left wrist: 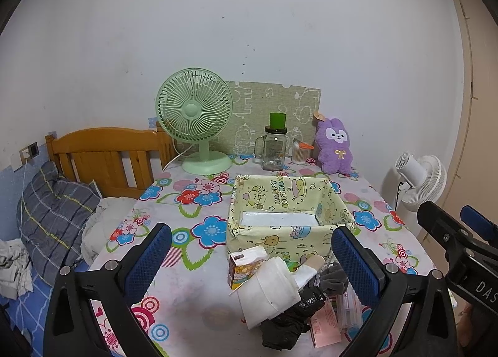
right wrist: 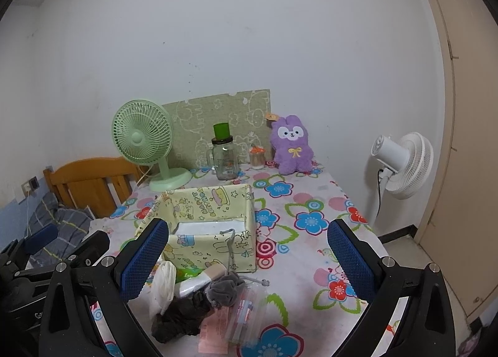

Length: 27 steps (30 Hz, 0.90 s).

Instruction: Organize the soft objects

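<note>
The left hand-held gripper (left wrist: 250, 259) hovers over the near edge of the counter (left wrist: 193, 301) with its blue pads spread wide and nothing between them. The right hand-held gripper (right wrist: 247, 259) is likewise released, its pads apart and bare.

Just ahead of both sits the yellow cartoon-print fabric box (left wrist: 280, 201), open at the top. Its floor shows only a white liner panel (left wrist: 280, 218); nothing else can be seen in it. A grey drawstring cord (right wrist: 231, 243) hangs over its near wall in the right wrist view.

Between the pads of each hand-held gripper, in front of the box and touching its near wall, lies the pile of soft things: a white rolled cloth (left wrist: 270, 288), a grey drawstring pouch (right wrist: 225, 290), a dark crumpled bag (right wrist: 179, 318), a small printed tissue pack (left wrist: 241, 266), and a clear plastic sleeve (right wrist: 246, 313) over a pink paper slip (right wrist: 214, 330).

Far beyond the box, by the wall, stand a green desk fan (left wrist: 194, 114), a glass mug jar (left wrist: 274, 148) with a green cap, a small jar of cotton swabs (left wrist: 300, 154), and a purple plush rabbit (left wrist: 334, 146).
</note>
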Motion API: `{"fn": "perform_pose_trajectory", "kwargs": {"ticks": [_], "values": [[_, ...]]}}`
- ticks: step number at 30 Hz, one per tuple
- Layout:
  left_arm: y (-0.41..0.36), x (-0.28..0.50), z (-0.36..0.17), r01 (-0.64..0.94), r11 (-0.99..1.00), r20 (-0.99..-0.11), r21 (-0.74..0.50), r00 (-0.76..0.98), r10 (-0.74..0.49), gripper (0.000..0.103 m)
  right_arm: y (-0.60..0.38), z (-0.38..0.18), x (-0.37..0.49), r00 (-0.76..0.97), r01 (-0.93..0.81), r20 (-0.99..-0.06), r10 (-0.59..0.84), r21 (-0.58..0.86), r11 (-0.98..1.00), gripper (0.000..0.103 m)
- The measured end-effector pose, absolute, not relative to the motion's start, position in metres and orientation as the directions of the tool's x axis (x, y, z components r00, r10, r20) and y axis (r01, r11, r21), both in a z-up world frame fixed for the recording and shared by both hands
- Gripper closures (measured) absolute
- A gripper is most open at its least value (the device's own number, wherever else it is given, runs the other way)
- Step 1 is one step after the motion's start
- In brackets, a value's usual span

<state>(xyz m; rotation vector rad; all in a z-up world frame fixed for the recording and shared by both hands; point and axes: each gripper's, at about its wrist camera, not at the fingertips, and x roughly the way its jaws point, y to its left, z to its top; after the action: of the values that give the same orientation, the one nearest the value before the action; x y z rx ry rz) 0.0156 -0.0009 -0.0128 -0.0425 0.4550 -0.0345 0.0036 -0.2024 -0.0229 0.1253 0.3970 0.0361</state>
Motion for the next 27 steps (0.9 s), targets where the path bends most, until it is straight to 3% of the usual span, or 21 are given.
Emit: {"fn": "perform_pose_trajectory", "kwargs": {"ticks": [27], "values": [[-0.0054,0.0121,-0.0125,0.037,0.998,-0.438,-0.060,0.897,-0.060,0.000,-0.2058,-0.0188,-0.0005,0.924,0.000,-0.378,0.051,0.134,0.991,0.000]]}}
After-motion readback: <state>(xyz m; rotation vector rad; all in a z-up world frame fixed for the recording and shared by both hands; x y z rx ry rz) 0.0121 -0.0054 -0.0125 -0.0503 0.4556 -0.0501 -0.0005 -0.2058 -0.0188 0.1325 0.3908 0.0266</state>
